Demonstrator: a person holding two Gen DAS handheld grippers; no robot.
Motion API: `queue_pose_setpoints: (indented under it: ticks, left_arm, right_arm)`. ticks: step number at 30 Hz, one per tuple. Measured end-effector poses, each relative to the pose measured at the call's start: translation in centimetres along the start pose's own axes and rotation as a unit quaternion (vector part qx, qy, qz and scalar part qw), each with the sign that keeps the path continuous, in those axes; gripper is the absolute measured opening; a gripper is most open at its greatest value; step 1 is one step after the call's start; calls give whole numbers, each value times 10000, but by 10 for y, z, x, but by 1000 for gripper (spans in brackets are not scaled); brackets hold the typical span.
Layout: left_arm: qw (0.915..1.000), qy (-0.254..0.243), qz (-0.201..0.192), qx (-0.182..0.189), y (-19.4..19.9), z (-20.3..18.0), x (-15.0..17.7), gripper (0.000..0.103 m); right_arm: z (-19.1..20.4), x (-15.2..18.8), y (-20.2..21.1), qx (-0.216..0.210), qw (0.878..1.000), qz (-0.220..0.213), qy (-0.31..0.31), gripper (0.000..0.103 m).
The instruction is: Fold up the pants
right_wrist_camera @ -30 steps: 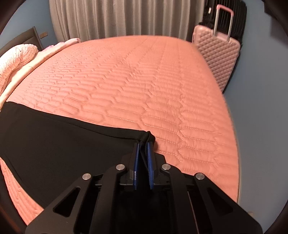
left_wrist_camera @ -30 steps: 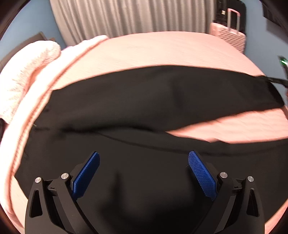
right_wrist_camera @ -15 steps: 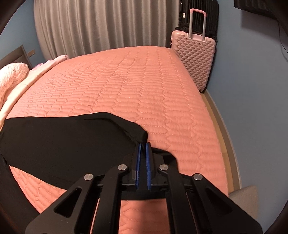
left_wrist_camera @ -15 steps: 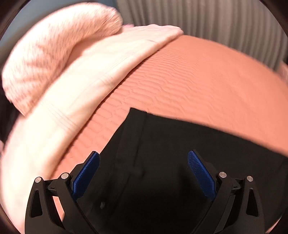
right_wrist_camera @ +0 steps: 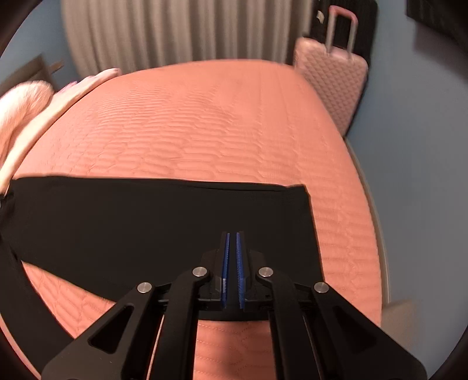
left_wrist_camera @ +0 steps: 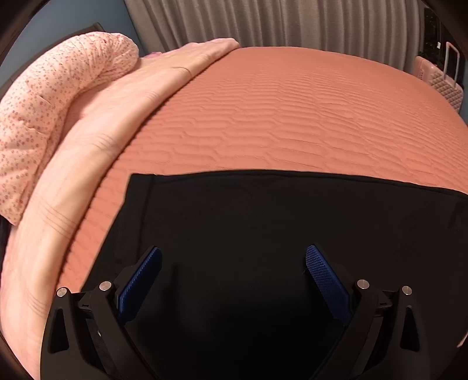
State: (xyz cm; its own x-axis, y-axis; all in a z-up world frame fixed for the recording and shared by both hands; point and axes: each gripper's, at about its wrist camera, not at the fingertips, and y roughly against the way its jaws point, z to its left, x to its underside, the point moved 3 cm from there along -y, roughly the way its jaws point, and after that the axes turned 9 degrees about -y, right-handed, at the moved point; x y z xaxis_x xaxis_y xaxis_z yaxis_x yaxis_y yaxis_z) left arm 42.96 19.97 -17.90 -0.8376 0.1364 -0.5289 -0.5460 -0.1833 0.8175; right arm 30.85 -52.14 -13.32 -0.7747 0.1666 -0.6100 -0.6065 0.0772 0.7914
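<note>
- One wide bed (left_wrist_camera: pixel 292 122) fills both views, covered in a quilted salmon bedspread (right_wrist_camera: pixel 204 125); a grey pleated curtain (left_wrist_camera: pixel 278 23) hangs behind it.
- The black pants (right_wrist_camera: pixel 146 222) lie flat across the near part of the bedspread, one straight edge running side to side; in the left wrist view they (left_wrist_camera: pixel 263 233) spread under and ahead of the tool, with a squared corner toward the bedding at the left.
- A pale pink folded blanket (left_wrist_camera: pixel 87 140) runs along the left side of the bed, with a floral pillow (left_wrist_camera: pixel 49 111) on top of it.
- A pink hard-shell suitcase (right_wrist_camera: pixel 333 84) stands beside the bed's far right corner, against the blue wall.
- The left gripper (left_wrist_camera: pixel 234 271) hangs over the pants with its blue pads (left_wrist_camera: pixel 140 280) spread wide, holding nothing.
- The right gripper (right_wrist_camera: pixel 232 257) has its blue pads (right_wrist_camera: pixel 225 263) pressed nearly together over the pants' near edge; whether cloth is pinched between them I cannot tell.
</note>
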Motion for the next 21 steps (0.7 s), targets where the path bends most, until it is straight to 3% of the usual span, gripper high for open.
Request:
queue_pose_setpoints:
  ticks: [1,2,3,6,10,11,14,16,17,18,21]
  left_arm:
    - [10000,1,-23,67,2,-2,4,97]
    - [9999,-36,-33,118,6,-9,9,97]
    - [9999,-89,-10,117,11,-16,14,97]
    - [9992,-295,-159,204,34,-40,29,97]
    - [9970,-516,-372,451,70,-83,51,98]
    - [9964,-541,-398,524,77,-91,55,98]
    - [9941,-598,-429,791,96,-118,67,98]
    - [9935,-626,-323,895,104,-133,74,98]
    - [9934,-659,-282,898,105,-137,76,98]
    - [9932,-719,-269,872,108,-142,77,98]
    - [9936,-818,-226,751,116,-151,82,98]
  right_arm:
    - [-5,-6,-6,59,10000,21,45,31]
    - [-9,-11,-12,131,9999,53,41,70]
    - [-12,-18,-21,267,9996,44,122,97]
    - [-12,-29,-45,521,9969,102,578,97]
    - [-22,-34,-88,503,9939,632,752,97]
    - [-22,-33,-96,326,9937,751,766,97]
    - [-13,-26,-105,-81,9930,751,913,74]
    - [-11,-25,-100,-304,9926,700,947,51]
    - [-9,-25,-96,-358,9921,684,994,29]
    - [-5,-24,-90,-359,9910,655,1114,17]
    - [10,-18,-70,-138,9861,479,1587,9]
